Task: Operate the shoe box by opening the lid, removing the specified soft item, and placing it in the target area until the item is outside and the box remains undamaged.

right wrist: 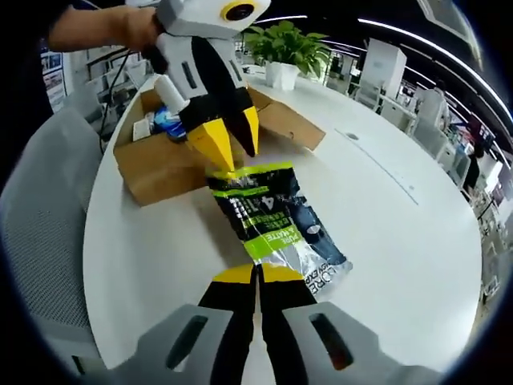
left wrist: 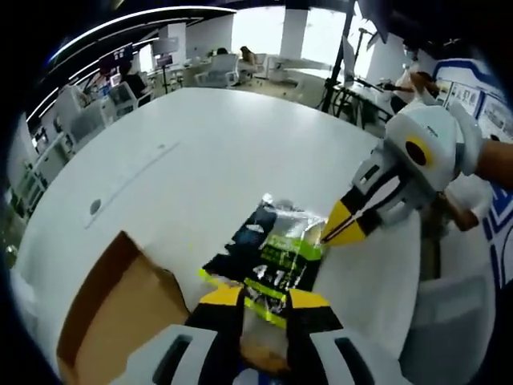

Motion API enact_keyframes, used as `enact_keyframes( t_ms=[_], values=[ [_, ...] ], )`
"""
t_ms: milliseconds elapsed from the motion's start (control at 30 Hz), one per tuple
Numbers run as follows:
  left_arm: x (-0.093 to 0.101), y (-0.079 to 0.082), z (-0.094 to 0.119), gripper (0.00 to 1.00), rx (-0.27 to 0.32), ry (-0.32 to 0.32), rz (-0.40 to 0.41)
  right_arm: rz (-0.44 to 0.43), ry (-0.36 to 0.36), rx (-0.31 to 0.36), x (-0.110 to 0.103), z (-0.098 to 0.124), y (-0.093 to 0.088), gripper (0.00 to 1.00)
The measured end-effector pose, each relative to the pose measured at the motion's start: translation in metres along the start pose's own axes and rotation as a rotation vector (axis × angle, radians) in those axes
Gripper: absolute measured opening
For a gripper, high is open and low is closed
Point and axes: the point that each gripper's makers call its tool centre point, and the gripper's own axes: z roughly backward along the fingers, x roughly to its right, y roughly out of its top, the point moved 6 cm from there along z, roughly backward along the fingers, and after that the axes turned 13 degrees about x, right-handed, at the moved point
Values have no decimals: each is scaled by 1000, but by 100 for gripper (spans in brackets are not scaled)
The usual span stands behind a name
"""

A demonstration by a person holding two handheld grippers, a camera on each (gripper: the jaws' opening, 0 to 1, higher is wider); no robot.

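A soft plastic packet with black and green print lies flat on the white table, outside the open cardboard shoe box. My left gripper stands open, its yellow tips on either side of the packet's near end. In the right gripper view it reaches down from the top onto the packet in front of the box. My right gripper is shut, tips at the packet's opposite edge; I cannot tell whether it pinches the film. It enters the left gripper view from the right.
Other items remain inside the box. A potted plant stands behind the box. A grey chair sits at the table's edge. Bare white table top stretches beyond the packet. Office desks and chairs fill the background.
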Motion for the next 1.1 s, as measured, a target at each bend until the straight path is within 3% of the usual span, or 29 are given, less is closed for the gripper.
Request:
enact_keyframes(
  t_ms=[600,1100],
  values=[
    [5,9,25,25,89,4,19,35,3,-45,2,-1,-7,0],
    [1,8,74,28,192,48,55,7,-13,-72,-3,-6,-6,0]
  ],
)
